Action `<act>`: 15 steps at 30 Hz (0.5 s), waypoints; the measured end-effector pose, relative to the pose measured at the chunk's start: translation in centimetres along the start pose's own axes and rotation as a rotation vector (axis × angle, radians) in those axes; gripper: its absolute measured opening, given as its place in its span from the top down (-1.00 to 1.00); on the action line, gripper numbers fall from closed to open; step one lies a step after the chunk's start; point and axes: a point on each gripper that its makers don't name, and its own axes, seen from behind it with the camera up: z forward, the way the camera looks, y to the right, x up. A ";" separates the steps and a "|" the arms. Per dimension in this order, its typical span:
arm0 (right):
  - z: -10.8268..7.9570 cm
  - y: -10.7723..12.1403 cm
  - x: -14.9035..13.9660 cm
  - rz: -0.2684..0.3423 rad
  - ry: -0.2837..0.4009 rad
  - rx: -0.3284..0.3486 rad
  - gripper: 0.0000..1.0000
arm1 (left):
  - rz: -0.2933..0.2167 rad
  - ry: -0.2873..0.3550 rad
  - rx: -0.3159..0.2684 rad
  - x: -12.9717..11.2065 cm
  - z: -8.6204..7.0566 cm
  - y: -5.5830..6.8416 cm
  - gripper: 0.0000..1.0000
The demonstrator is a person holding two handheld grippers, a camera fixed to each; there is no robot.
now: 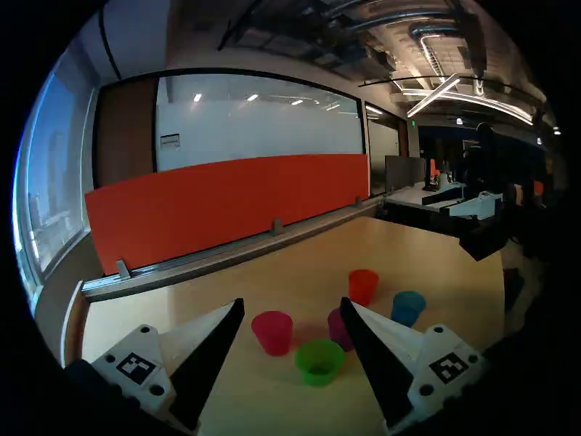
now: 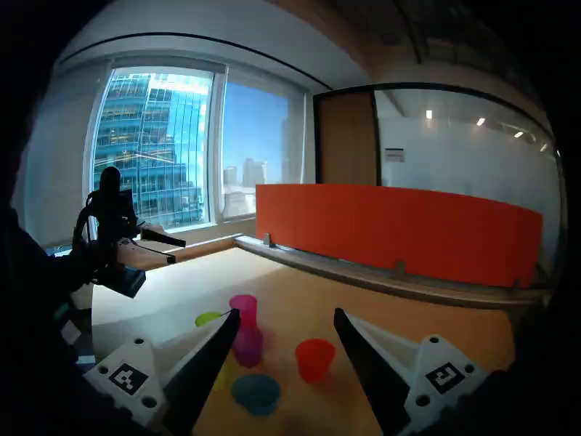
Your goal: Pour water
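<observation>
- Pale wooden worktop [image 1: 290, 265], with an orange screen [image 1: 232, 196] along its far edge.
- Left gripper [image 1: 290, 301] hangs over the cluster, fingers spread wide, holding nothing.
- Right gripper [image 2: 286, 312] is likewise spread and empty, facing the cluster from another side.
- Standing upright, close together mid-worktop: pink cup [image 1: 273, 332], green cup [image 1: 319, 361], purple cup [image 1: 338, 327], red cup [image 1: 363, 285], blue cup [image 1: 407, 307].
- Whether any holds water cannot be told.
- To pour well, grip one cup squarely mid-wall — steady the receiving cup — and tip slowly.

Small plastic cups crowd the light wooden tabletop [image 1: 290, 272]: pink cup [image 1: 272, 332], green cup [image 1: 319, 361] at its 4 o'clock, purple cup [image 1: 335, 330], red cup [image 1: 362, 285] and blue cup [image 1: 407, 307] toward 2–3 o'clock. Open wood lies at 11 o'clock, up to the orange partition panel [image 1: 232, 200].
</observation>
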 end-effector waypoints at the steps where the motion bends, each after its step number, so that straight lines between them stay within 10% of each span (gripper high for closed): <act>1: 0.1 0.0 -0.3 -0.002 -0.006 0.001 -1.00 | 0.002 -0.008 -0.007 -0.3 0.2 0.1 -0.96; 15: 1.4 -0.2 -5.5 -0.014 -0.112 0.028 -1.00 | 0.008 -0.100 -0.082 -4.6 1.8 1.3 -0.96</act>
